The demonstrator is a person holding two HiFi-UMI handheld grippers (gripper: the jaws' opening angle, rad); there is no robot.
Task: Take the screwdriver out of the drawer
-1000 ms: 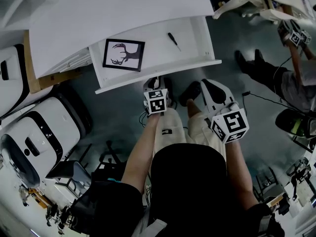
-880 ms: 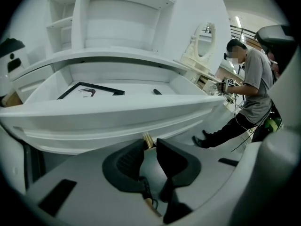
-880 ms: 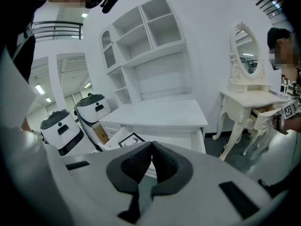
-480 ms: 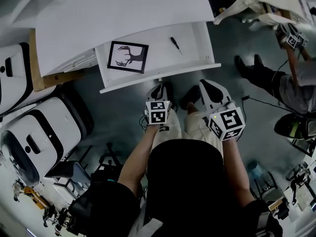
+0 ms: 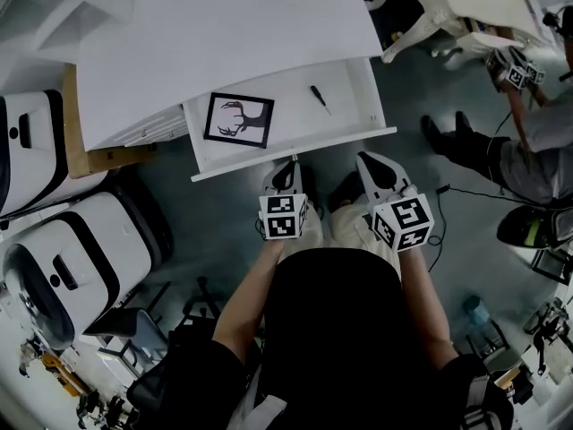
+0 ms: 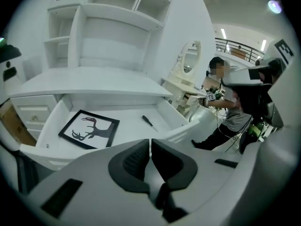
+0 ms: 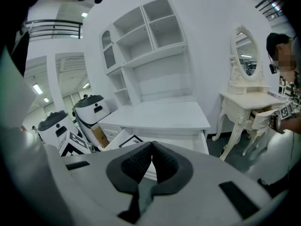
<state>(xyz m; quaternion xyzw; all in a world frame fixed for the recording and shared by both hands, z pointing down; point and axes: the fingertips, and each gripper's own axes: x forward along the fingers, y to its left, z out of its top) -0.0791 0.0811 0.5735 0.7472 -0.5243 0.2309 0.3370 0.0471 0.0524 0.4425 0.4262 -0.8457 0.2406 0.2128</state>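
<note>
A small black-handled screwdriver (image 5: 318, 98) lies in the right half of the open white drawer (image 5: 295, 155); in the left gripper view the screwdriver (image 6: 148, 122) shows beyond the jaws. My left gripper (image 5: 286, 166) hangs just in front of the drawer's front edge. Its jaws are closing and stand almost together, with nothing between them (image 6: 150, 142). My right gripper (image 5: 367, 159) is beside it, to the right, short of the drawer front. It is shut and empty (image 7: 151, 147).
A black-framed deer picture (image 5: 238, 119) lies in the drawer's left half. White rounded machines (image 5: 54, 249) and a cardboard box (image 5: 76, 124) stand to the left. At the right are a white dressing table (image 5: 448, 7) and another person (image 5: 528, 141).
My left gripper has risen and drawn back from the drawer front, and its jaws have come together. The right gripper has hardly moved. The drawer stays open.
</note>
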